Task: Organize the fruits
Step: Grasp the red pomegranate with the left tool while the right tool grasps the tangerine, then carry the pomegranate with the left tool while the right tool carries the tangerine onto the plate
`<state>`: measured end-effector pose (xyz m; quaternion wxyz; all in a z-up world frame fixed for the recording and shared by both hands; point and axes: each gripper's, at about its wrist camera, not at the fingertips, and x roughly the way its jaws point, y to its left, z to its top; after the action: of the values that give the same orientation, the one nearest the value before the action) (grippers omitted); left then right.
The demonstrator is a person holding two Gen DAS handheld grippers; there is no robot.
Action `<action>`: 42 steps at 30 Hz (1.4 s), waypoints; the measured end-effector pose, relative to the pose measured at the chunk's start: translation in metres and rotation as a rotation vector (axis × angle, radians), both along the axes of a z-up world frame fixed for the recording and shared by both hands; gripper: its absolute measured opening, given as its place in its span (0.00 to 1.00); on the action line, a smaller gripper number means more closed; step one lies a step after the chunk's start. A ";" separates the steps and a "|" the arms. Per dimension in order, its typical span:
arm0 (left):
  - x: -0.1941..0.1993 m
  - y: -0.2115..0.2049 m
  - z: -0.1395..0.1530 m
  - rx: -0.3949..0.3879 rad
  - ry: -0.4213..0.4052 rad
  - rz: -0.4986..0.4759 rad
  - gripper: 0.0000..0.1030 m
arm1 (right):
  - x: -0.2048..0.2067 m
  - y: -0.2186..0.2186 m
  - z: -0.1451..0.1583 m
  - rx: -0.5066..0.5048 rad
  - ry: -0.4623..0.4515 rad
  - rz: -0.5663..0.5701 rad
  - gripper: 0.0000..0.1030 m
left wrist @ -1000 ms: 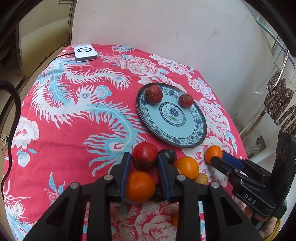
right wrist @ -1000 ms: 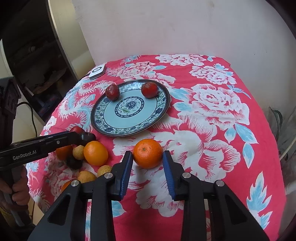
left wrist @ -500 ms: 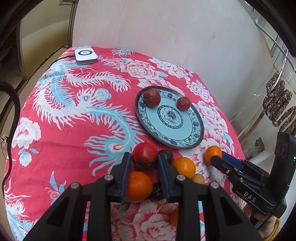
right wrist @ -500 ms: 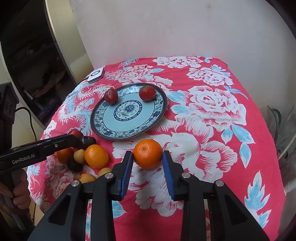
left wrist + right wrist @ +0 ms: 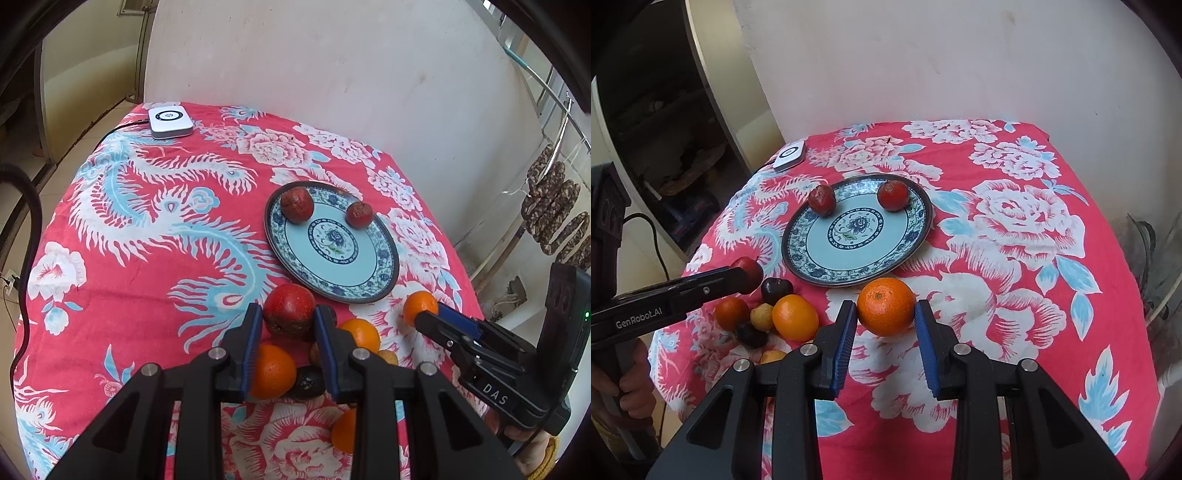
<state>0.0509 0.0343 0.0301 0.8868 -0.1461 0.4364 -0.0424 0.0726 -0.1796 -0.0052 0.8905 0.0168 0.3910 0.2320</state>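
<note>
The red apple (image 5: 289,309) sits clamped between the pads of the left gripper (image 5: 288,323), lifted just above the heap of loose fruit (image 5: 777,314) at the near edge of the red cloth (image 5: 147,240). The orange (image 5: 885,311) is pinched likewise in the right gripper (image 5: 885,319). The blue-patterned plate (image 5: 905,243), already carrying two small red fruits (image 5: 857,197), lies straight ahead of both; the right gripper looks slightly nearer its rim.
</note>
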 end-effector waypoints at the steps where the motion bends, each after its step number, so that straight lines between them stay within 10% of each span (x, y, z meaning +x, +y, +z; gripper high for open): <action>1: 0.000 0.000 0.001 0.000 -0.001 0.002 0.30 | 0.000 0.000 0.000 0.001 0.000 0.001 0.33; 42: 0.061 -0.003 0.004 0.014 -0.027 -0.038 0.30 | 0.028 0.028 0.009 0.016 -0.058 0.065 0.33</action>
<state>0.1121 0.0318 0.0346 0.8926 -0.1312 0.4274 -0.0582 0.1004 -0.1514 0.0035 0.8932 0.0044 0.3636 0.2645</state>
